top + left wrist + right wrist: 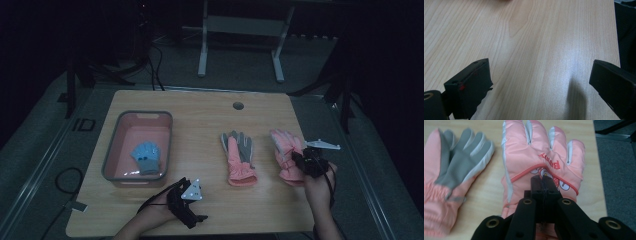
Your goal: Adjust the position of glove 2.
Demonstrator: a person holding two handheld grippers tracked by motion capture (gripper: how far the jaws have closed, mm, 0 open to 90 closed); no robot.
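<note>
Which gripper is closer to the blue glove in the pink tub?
Left. The left gripper sits just past the tub's near right corner from the blue glove. The right gripper is far across the table, over a pink glove.

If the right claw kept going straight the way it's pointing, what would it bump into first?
Probably the pink glove right ahead of the shut right claw; whether it already touches the fabric is unclear.

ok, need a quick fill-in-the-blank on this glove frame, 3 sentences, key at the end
1. The right gripper has its jaws ____ above the pink glove with the cartoon print.
2. The small blue glove lies inside the ____.
3. The other pink glove lies with its ____ palm facing up.

Missing words: shut; pink bin; grey
</note>
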